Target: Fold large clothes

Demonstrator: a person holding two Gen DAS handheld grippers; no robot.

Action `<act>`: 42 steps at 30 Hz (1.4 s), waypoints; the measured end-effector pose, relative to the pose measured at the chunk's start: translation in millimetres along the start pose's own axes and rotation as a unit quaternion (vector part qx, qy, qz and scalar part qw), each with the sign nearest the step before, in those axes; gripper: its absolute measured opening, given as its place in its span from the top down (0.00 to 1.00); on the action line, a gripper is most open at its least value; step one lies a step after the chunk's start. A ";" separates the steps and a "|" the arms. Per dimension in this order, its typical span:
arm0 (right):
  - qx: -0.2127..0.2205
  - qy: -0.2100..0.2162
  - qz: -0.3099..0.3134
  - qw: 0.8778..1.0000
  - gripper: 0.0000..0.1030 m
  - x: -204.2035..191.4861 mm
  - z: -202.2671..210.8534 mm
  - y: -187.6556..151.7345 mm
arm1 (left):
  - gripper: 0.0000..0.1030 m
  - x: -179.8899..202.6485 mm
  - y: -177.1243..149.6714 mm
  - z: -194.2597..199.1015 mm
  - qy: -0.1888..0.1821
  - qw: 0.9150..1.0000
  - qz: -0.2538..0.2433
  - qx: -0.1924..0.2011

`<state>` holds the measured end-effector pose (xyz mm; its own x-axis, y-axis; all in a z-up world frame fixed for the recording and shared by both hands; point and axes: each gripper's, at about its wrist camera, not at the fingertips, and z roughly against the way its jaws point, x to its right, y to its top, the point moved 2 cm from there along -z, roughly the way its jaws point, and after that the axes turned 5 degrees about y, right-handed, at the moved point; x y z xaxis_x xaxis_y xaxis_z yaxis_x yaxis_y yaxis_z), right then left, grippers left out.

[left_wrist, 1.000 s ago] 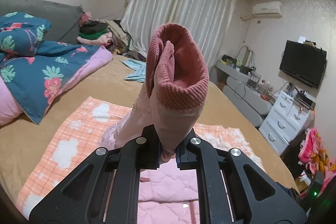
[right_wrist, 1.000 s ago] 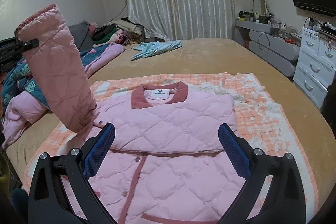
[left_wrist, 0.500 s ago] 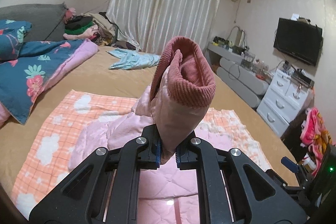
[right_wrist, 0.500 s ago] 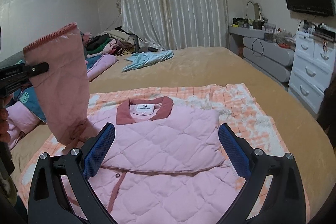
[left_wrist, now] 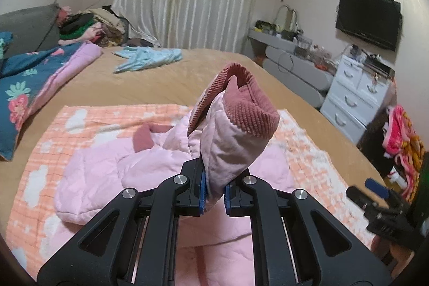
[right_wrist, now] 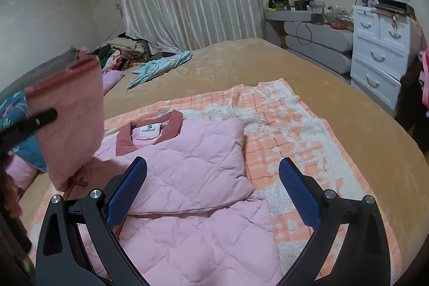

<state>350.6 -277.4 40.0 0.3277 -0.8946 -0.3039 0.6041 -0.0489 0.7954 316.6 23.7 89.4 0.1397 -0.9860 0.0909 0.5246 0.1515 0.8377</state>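
Note:
A pink quilted jacket (right_wrist: 187,160) with a dark pink collar (right_wrist: 150,133) lies on an orange checked blanket (right_wrist: 295,125) on the bed; it also shows in the left wrist view (left_wrist: 107,173). One sleeve is folded across its chest. My left gripper (left_wrist: 214,197) is shut on the other sleeve (left_wrist: 233,133) near its ribbed dark pink cuff and holds it up over the jacket. In the right wrist view that raised sleeve (right_wrist: 67,125) hangs at the left. My right gripper (right_wrist: 211,195) is open and empty above the jacket's lower half.
A tan bed cover (right_wrist: 268,66) spreads beyond the blanket. A light blue garment (right_wrist: 161,66) lies far back. A floral duvet (left_wrist: 29,82) and clothes pile (left_wrist: 88,26) sit left. White drawers (right_wrist: 380,52), a dresser (left_wrist: 295,63) and a TV (left_wrist: 367,18) stand right.
My left gripper has carried the sleeve to the right and lower, over the jacket's body. My right gripper stays open and has shifted slightly to the right.

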 end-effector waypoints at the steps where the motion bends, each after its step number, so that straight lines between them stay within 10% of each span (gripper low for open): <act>1: -0.001 -0.001 -0.003 1.000 0.05 2.8 0.1 0.1 | 0.97 3.2 -4.8 -6.0 -0.005 1.000 -0.001 -0.007; 23: -0.053 -0.024 -0.028 0.998 0.05 29.5 -28.7 -9.9 | 0.90 51.2 -79.9 -72.8 -0.025 0.988 -0.089 -0.123; 31: -0.070 -0.013 -0.018 0.997 0.05 22.8 -41.8 -12.2 | 0.69 59.1 -88.5 -70.4 -0.026 0.981 -0.124 -0.144; 34: -0.072 -0.013 -0.009 0.997 0.05 17.8 -46.9 -12.3 | 0.32 61.4 -88.3 -64.3 -0.028 0.980 -0.134 -0.144; 42: -0.093 0.002 -0.004 0.996 0.05 8.6 -57.4 -19.6 | 0.22 47.0 -75.6 -35.8 -0.041 0.983 -0.140 -0.113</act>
<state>383.3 -258.6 -8.3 0.3255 -0.8925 -0.3122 0.7306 0.0278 0.6822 313.6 -31.6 11.1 -0.0992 -0.9922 -0.0754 0.7081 -0.1236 0.6953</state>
